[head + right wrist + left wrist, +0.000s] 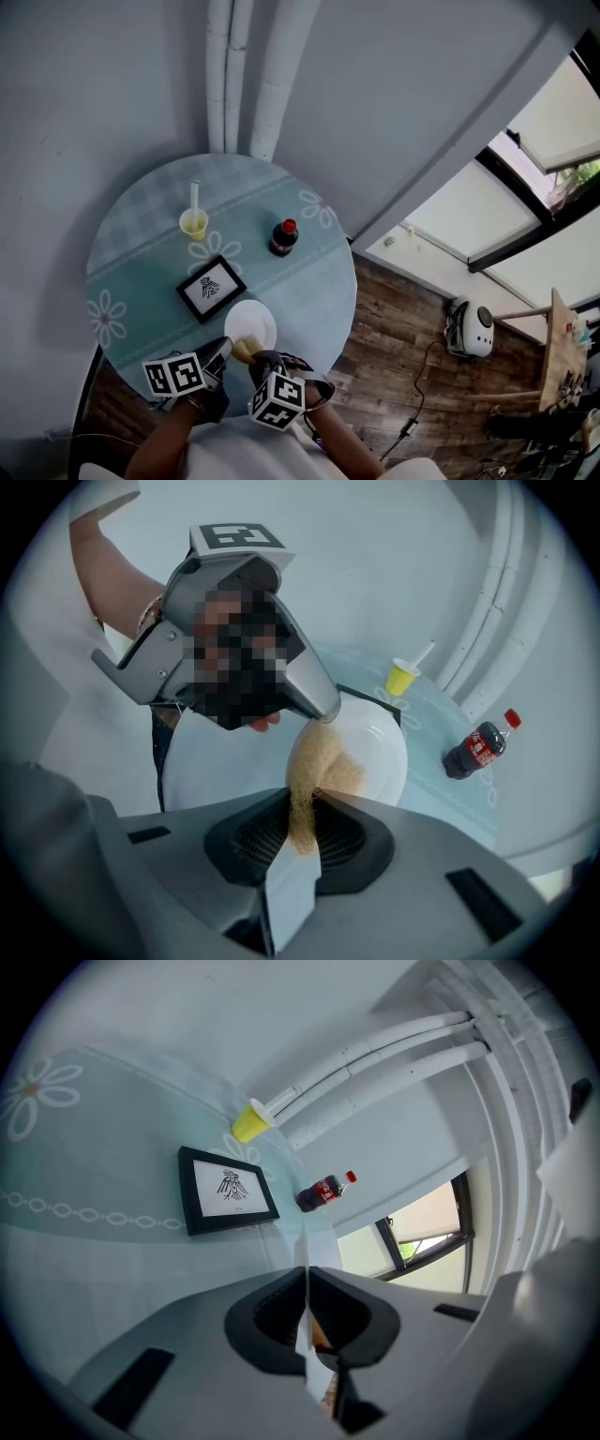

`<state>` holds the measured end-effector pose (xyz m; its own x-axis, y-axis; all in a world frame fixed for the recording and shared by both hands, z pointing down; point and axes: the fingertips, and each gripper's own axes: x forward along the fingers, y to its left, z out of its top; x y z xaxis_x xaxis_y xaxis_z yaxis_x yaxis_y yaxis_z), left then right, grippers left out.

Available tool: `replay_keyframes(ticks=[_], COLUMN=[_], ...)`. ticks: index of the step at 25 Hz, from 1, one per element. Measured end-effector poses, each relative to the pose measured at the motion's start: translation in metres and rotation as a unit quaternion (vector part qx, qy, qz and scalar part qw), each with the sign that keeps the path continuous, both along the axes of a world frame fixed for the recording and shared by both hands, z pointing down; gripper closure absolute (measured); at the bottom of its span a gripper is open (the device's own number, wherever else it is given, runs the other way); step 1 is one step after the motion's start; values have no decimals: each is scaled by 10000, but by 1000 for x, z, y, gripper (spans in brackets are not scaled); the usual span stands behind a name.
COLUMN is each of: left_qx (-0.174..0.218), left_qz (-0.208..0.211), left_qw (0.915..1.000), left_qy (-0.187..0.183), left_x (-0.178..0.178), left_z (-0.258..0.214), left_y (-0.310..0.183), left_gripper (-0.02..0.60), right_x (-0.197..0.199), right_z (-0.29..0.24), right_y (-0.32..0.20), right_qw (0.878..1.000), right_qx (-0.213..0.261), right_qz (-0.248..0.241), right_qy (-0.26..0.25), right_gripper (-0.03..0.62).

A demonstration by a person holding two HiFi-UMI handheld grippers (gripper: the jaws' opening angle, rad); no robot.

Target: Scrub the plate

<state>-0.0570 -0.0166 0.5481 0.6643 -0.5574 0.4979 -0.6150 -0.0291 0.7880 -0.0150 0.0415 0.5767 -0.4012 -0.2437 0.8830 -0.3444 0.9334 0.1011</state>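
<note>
Okay, both claws are down at the near edge of the round table [141,272], right in front of me.

My left claw [307,1277] is pinched shut on the rim of the white plate [255,321]. In the left gripper view the jaws meet on a thin white edge, seen side-on, running straight up between the pads. The plate sits at the near side of the table, just this side of a black picture frame [211,288]. I can't tell whether it lies flat on the cloth or is tipped up where I'm gripping it.

My right claw [314,797] is clamped on a tan scouring pad [317,757]. Its jaws are nearly together, with the pad squeezed between them. The free end of the pad pokes out past the tips and presses on the face of the plate. In the right gripper view, the left claw's tips bite the rim just above that pad, so the two claws are working very close together.

Further back on the teal flowered cloth there's a yellow cup [193,223] with a white straw in it. A dark cola bottle [283,238] with a red cap sits off to its right, well apart from it. The frame lies between those two and the plate. White pipes [246,66] run up the wall behind the table.
</note>
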Motion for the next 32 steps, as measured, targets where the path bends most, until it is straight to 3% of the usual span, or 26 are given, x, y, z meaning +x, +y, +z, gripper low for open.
replay_keyframes(ticks=[10, 22, 32], left_qx=[-19, 54, -210], left_qz=[43, -29, -126], left_qw=[10000, 9998, 9990], left_qy=[-14, 193, 372], left_x=[4, 4, 1], left_z=[0, -8, 1], left_y=[-1, 1, 13], left_gripper=[565, 561, 558], right_x=[3, 28, 43], right_z=[0, 17, 38], right_y=[0, 10, 16], right_qw=[9986, 9990, 9975], right_qx=[256, 10, -125], right_qz=[-284, 113, 240], right_qy=[354, 430, 658], right_gripper=[523, 523, 523])
